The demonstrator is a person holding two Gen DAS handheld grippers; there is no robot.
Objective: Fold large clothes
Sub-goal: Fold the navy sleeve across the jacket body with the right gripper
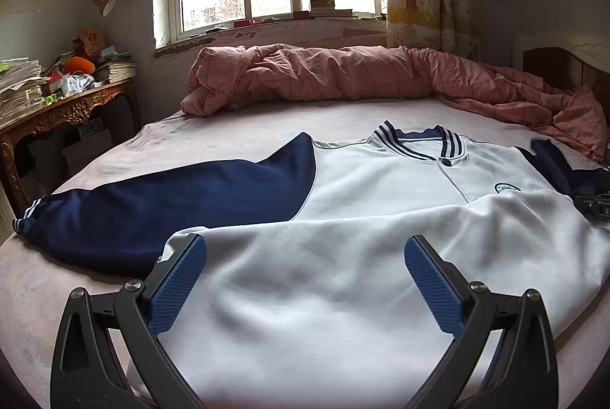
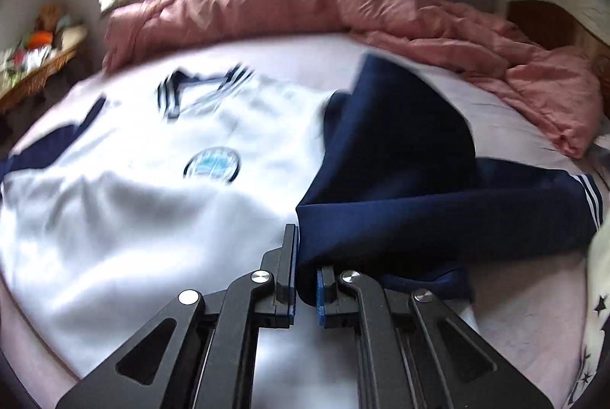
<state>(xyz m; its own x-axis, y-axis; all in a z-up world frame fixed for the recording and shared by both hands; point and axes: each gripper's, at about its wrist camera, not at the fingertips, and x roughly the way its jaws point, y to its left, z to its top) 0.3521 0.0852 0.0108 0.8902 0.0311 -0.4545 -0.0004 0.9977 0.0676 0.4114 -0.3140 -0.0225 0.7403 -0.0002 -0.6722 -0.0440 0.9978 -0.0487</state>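
Observation:
A white jacket (image 1: 343,256) with navy sleeves and a striped collar lies front up on the bed, its lower part folded up over the body. Its left navy sleeve (image 1: 160,203) lies spread out to the left. My left gripper (image 1: 305,256) is open and empty, hovering over the folded white hem. In the right wrist view the jacket (image 2: 152,199) is blurred. My right gripper (image 2: 305,279) is shut on the right navy sleeve (image 2: 419,203), which is bunched and lifted beside the white body. The right gripper also shows at the right edge of the left wrist view (image 1: 594,205).
The pink bed sheet (image 1: 236,138) lies around the jacket. A rumpled pink duvet (image 1: 343,73) runs along the far side under the window. A carved wooden side table (image 1: 68,111) piled with papers stands at the left. A headboard (image 1: 560,58) is at the right.

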